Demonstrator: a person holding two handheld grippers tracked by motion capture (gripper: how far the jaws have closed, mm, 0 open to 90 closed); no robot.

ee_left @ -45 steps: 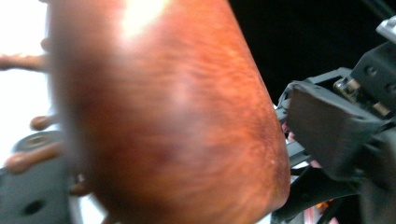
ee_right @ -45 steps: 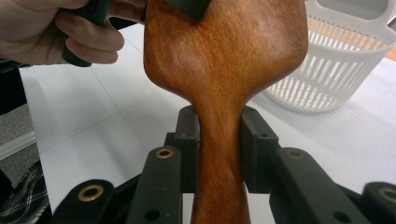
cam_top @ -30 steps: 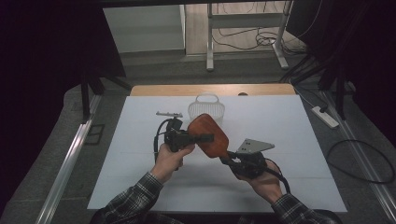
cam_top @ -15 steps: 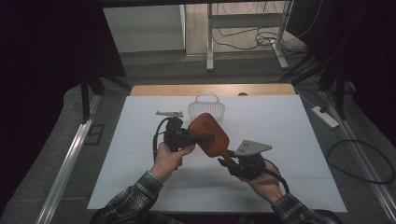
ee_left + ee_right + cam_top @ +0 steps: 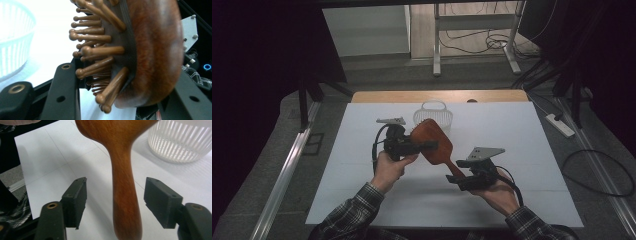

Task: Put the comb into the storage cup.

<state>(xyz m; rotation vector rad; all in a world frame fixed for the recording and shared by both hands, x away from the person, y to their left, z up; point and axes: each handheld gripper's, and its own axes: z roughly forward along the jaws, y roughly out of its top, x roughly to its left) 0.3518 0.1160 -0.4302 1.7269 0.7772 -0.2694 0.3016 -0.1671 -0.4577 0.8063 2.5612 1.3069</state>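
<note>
Hairbrush (image 5: 432, 141), reddish wood w/ knob bristles: left jaws clamp head, right jaws just released handle.

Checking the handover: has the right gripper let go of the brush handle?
Yes, open: right gripper fingers have just been opening, clear of the handle.

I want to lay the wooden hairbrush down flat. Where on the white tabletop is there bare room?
The white tabletop is bare right of the white slatted plastic basket, and along its left edge. The middle is crowded: brown wooden paddle hairbrush, left gripper clamping its head, right gripper at its handle.
</note>
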